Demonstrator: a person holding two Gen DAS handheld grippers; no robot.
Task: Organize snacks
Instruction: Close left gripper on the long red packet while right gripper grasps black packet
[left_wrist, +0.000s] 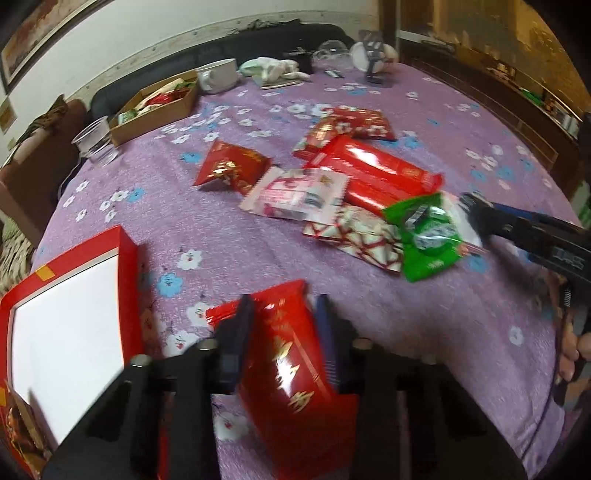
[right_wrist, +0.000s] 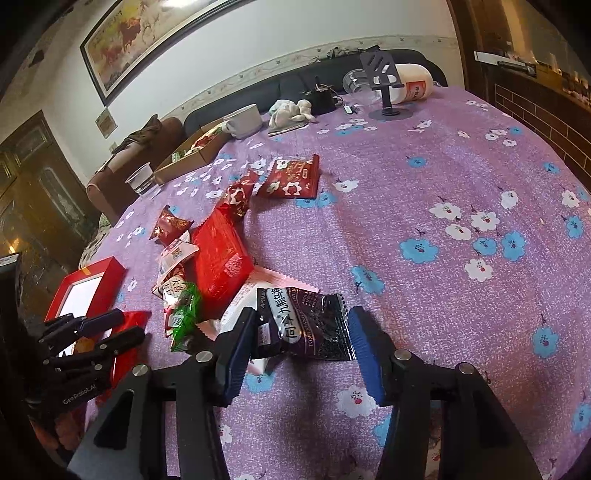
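Observation:
My left gripper (left_wrist: 282, 306) is shut on a red snack packet (left_wrist: 291, 369) and holds it just right of the open red box (left_wrist: 66, 325) with a white inside. My right gripper (right_wrist: 301, 332) is open around a dark purple snack packet (right_wrist: 310, 325) that lies on the purple flowered tablecloth (right_wrist: 424, 221); its jaws stand either side, apart from it. A pile of red, white and green packets (left_wrist: 351, 184) lies mid-table. In the right wrist view the left gripper (right_wrist: 110, 328) shows at the left, over the red packet (right_wrist: 129, 332).
A cardboard box of snacks (left_wrist: 155, 107), a clear plastic cup (left_wrist: 96, 140) and a white bowl (left_wrist: 218, 74) stand at the far left. A phone stand (right_wrist: 388, 96), a white jar and a cloth sit at the far edge. A sofa lies behind.

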